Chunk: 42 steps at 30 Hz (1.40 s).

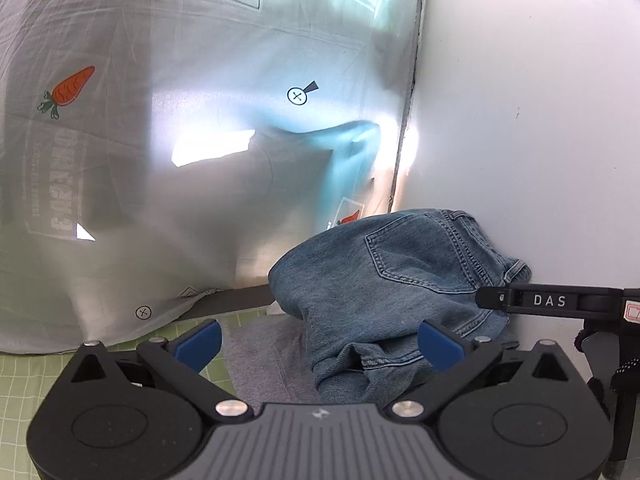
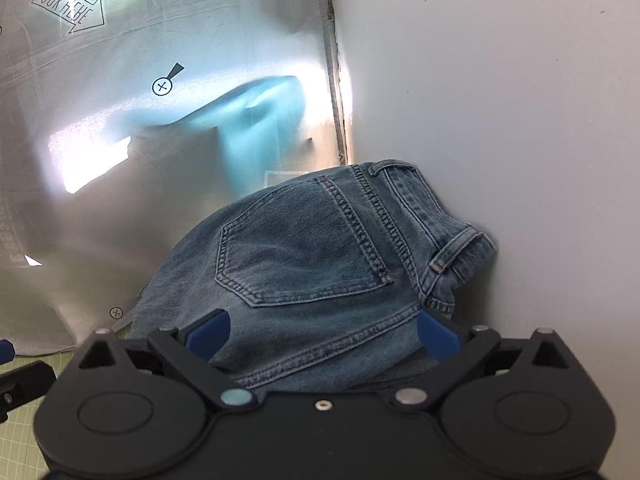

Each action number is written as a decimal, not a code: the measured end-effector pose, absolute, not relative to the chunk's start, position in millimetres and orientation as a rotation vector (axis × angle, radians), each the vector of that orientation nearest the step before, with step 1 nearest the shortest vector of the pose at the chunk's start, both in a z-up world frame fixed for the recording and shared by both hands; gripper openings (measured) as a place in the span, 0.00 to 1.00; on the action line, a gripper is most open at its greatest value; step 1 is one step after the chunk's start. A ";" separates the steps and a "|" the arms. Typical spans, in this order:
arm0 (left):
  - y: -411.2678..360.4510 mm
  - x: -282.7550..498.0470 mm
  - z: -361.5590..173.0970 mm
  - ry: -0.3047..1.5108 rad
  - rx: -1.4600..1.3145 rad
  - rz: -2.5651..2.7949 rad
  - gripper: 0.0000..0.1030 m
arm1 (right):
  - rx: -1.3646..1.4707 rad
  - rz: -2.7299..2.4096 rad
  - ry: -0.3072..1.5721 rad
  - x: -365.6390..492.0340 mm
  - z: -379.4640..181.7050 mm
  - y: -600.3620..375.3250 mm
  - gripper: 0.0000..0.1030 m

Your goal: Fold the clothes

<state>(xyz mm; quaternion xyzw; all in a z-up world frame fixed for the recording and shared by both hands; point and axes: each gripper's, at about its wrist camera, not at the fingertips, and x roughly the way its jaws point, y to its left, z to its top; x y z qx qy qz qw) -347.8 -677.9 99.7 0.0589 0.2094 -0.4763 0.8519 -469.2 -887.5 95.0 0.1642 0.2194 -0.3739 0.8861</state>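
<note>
Right wrist view: jeans [image 2: 316, 264] fill the middle, bunched in a rounded heap, back pocket facing up, waistband and a belt loop toward the white wall [image 2: 500, 120].
Jeans, place: pushed into the corner, touching the wall on one side, the hanging printed sheet [image 2: 120, 160] just behind.
Jeans, state: not flat and not squared; a hem or cuff end curls out at the near edge in the left wrist view [image 1: 372, 364]. Could be a heap awaiting folding or a rough fold set aside; the frames do not settle which.
Under the jeans: grey cloth [image 1: 264, 364] lying flat, part of it beneath the denim; green gridded mat [image 1: 24, 380] under that.
Right gripper [image 2: 324, 336]: blue fingers spread wide, hovering over the near edge of the jeans, nothing between them.
Left gripper [image 1: 318, 344]: fingers likewise spread, empty, low over the grey cloth, just beside the curled hem.
Doing it well (judgement): if the heap is to be folded, draw it clear of the wall before anything else; grip at seams, waistband or hem, where denim holds; keep the grey cloth out of the pinch.
Risk: thick denim slipping from a shallow bite.
</note>
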 end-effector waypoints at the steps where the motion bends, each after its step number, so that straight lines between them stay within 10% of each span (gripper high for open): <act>1: -671.2 -354.3 103.1 0.423 0.117 -1.016 1.00 | 0.342 -0.786 0.456 -473.6 95.3 -880.0 0.99; 42: -567.9 -433.8 52.5 0.607 0.315 -1.073 1.00 | 0.352 -0.909 0.601 -589.0 49.0 -682.2 1.00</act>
